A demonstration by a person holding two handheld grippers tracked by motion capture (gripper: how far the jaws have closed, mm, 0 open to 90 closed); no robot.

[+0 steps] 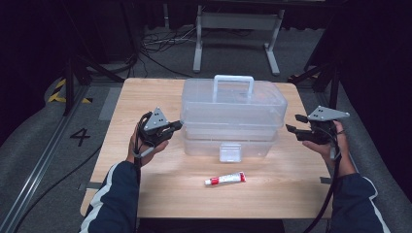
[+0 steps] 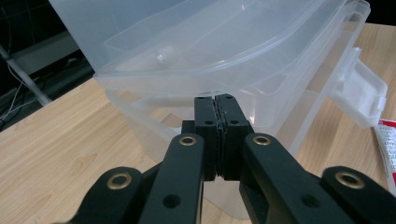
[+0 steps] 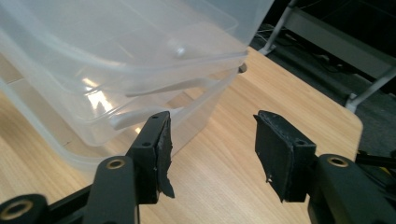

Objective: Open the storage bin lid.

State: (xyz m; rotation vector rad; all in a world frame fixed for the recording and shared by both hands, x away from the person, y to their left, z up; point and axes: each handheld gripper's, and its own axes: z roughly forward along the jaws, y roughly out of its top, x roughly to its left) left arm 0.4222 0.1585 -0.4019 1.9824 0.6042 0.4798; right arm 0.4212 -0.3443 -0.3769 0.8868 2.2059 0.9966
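Flanking clear box (image 1: 233,116) mid-desk (image 1: 145,97): L gripper (image 1: 176,126) jaws clenched, empty, at box's left lid edge; R gripper (image 1: 296,124) jaws released, nothing between, near right edge. Likely lid lift; keep both sides level.

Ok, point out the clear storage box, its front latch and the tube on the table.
clear storage box (image 1: 233,104), high view, on the lid's top
front latch (image 1: 230,152), high view, middle of the flap
tube (image 1: 226,179), high view, on its white body
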